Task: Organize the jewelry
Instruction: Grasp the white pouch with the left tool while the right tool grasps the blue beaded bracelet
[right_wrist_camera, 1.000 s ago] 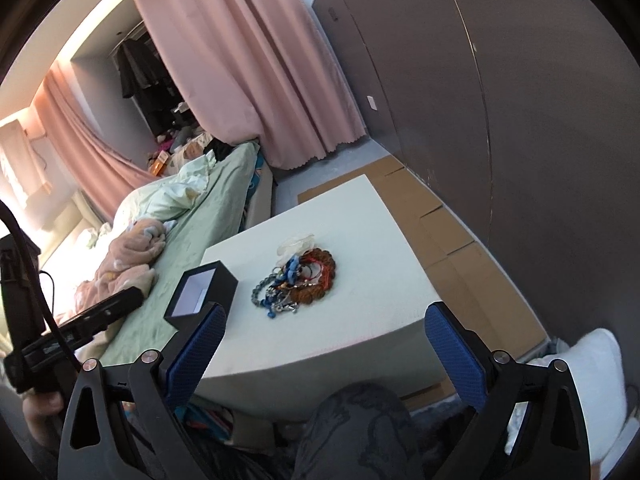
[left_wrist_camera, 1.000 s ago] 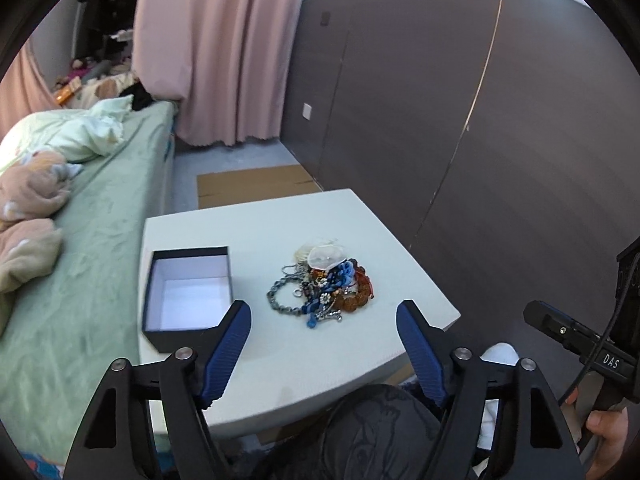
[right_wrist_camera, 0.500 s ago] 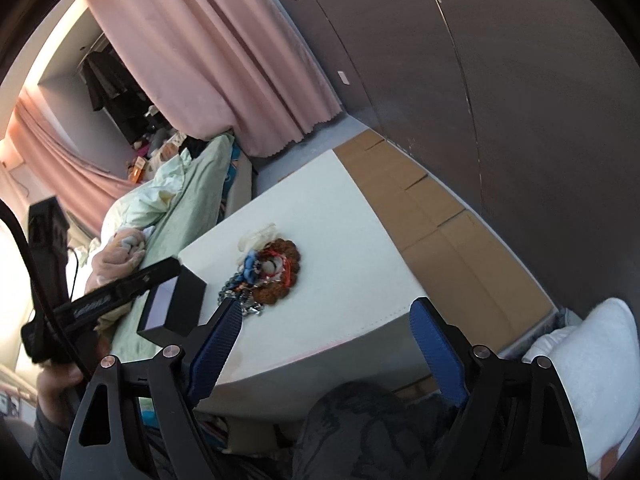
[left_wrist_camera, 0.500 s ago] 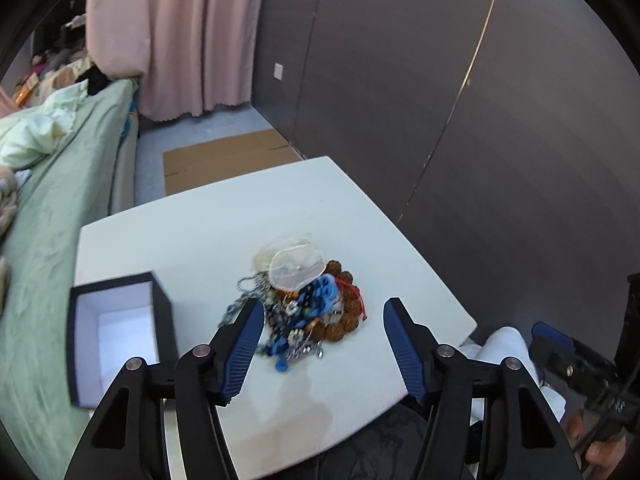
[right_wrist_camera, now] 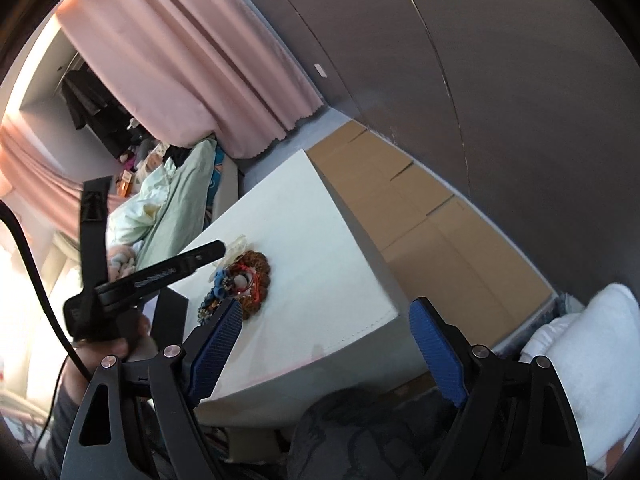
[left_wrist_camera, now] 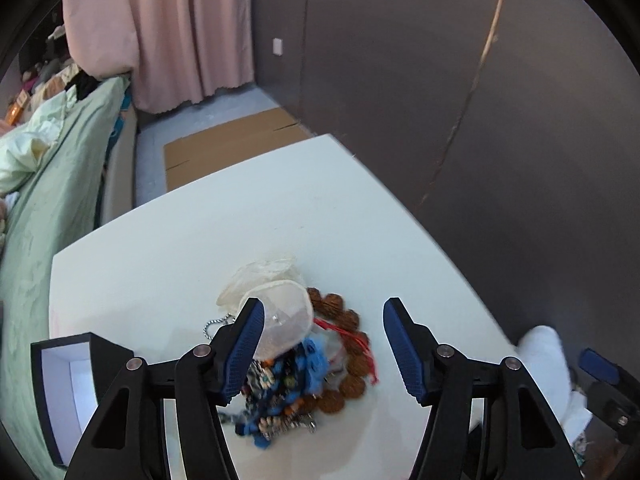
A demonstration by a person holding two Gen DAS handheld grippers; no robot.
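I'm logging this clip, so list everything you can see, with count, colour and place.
Tangled jewelry pile: one, blue, brown, red and silver, near the table's front.
Sheer pouches: apparently two, cream, on the pile's far side.
Open box: one, dark outside, white inside, left of the pile.
Table: one, white.
Bed: one, green cover, left.
Curtain: pink, behind.
Cardboard: brown, on floor.
Left gripper: black, blue pads, closing over the pile, gripping nothing.
Right gripper: same, closing, empty.

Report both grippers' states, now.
Left gripper: open and closing, holding nothing, above the jewelry pile.
Right gripper: open and closing, empty, short of the white table.
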